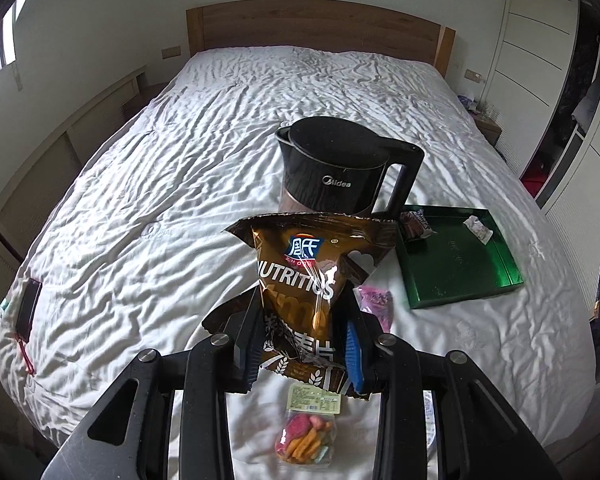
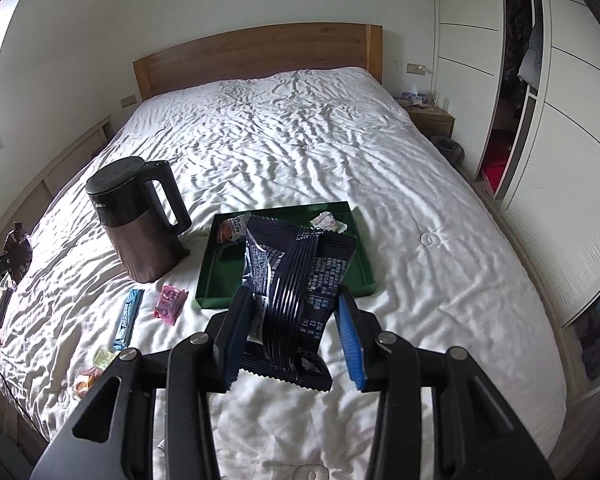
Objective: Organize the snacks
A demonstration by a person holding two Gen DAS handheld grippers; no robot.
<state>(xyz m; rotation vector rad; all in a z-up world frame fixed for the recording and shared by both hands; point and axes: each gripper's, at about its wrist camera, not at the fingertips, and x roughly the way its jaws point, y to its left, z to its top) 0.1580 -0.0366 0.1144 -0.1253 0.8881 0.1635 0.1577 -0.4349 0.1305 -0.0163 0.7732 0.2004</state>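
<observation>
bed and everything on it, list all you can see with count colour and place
bed: one, white quilt, wooden headboard.
kettle: one, black and brown, upright, left of the tray.
tray: one, green, on the quilt.
small wrapped snacks: two, brown and whitish, at the tray's far end.
pink packet: one, between kettle and tray.
blue stick pack: one, left of the pink packet.
clear bag of mixed dried pieces: one, near edge.
phone: one, dark, left edge.
brown oat bag: one, held off the bed.
navy pouch: one, held before the tray.
left hand-held gripper: black, shut on the brown oat bag.
right hand-held gripper: black, shut on the navy pouch.
</observation>
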